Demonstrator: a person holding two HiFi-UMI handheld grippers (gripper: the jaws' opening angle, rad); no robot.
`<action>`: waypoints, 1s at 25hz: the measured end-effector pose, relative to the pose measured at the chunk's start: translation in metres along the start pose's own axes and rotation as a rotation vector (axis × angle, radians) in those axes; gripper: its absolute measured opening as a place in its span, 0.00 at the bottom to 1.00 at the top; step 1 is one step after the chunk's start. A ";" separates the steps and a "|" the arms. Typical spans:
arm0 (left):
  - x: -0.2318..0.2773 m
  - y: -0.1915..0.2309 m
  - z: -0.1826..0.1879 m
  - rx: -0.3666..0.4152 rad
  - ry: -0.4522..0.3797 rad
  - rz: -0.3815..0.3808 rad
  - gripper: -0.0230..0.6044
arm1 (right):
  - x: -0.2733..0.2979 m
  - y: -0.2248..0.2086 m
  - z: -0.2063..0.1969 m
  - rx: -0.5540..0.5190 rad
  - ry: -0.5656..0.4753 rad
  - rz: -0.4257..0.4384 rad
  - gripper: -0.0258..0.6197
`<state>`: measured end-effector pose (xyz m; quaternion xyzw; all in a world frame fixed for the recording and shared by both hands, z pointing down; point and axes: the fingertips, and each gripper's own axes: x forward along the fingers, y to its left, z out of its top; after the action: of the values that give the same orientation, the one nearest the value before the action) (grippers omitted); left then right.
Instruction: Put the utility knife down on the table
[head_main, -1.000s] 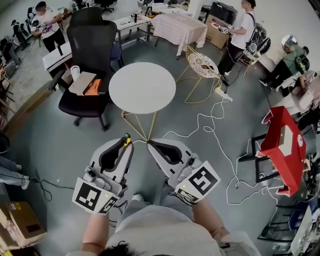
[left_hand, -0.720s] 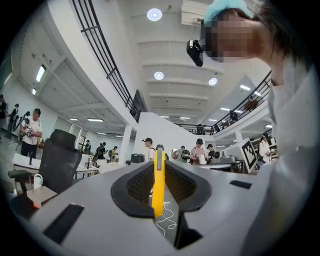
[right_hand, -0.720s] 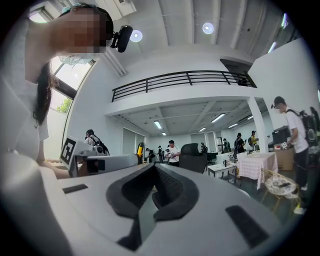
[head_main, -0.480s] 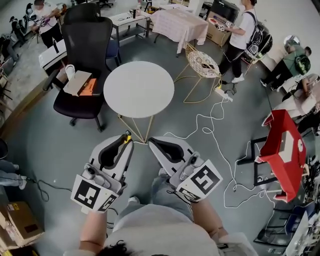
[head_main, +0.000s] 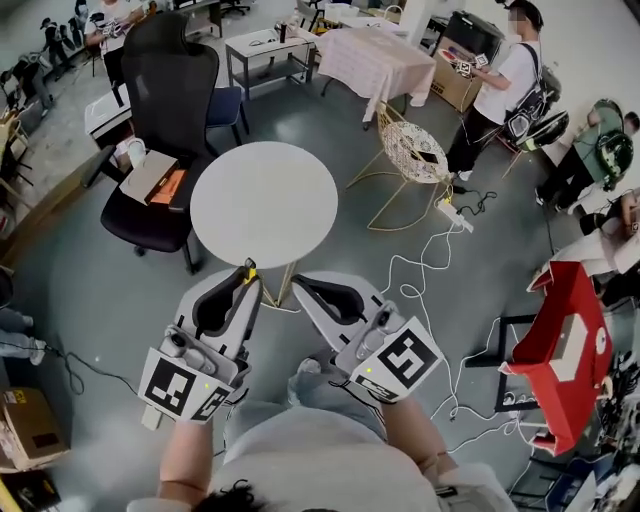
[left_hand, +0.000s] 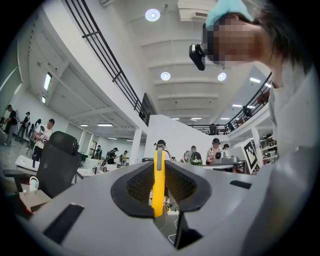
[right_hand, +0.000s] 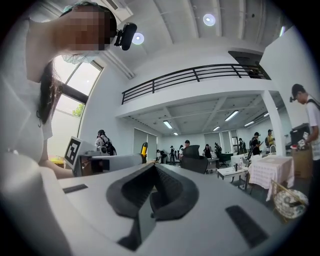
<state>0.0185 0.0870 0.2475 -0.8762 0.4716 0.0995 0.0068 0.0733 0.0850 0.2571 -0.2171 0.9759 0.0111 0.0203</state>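
Observation:
A yellow utility knife (left_hand: 158, 184) stands on edge between the pads of my left gripper (left_hand: 158, 170), which is shut on it. In the head view the knife's yellow tip (head_main: 250, 269) pokes out past the left gripper (head_main: 246, 279), just short of the near rim of the round white table (head_main: 264, 203). My right gripper (head_main: 299, 284) is level with it to the right, its jaws shut with nothing between them (right_hand: 152, 169). The right gripper view also catches the knife's tip (right_hand: 144, 148) beyond the left gripper's body.
A black office chair (head_main: 165, 120) with papers on its seat stands left of the table. A gold wire chair (head_main: 415, 150) is to its right. A white cable (head_main: 430, 270) trails over the floor and a red stand (head_main: 570, 330) is at right. People stand around the room.
The person has stepped closer to the round table, which now lies nearer and more to the left. Both grippers keep their pose, the left still clamped on the knife.

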 end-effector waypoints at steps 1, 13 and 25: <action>0.008 -0.002 -0.001 0.001 -0.002 0.009 0.15 | -0.003 -0.008 -0.001 0.002 0.000 0.007 0.05; 0.061 0.011 -0.017 0.014 0.041 0.032 0.15 | 0.005 -0.068 -0.012 0.045 -0.009 0.022 0.05; 0.110 0.098 -0.024 0.015 0.069 -0.059 0.15 | 0.088 -0.121 -0.017 0.053 0.009 -0.053 0.05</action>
<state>0.0004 -0.0611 0.2587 -0.8924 0.4464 0.0653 0.0001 0.0446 -0.0619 0.2686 -0.2425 0.9698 -0.0161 0.0220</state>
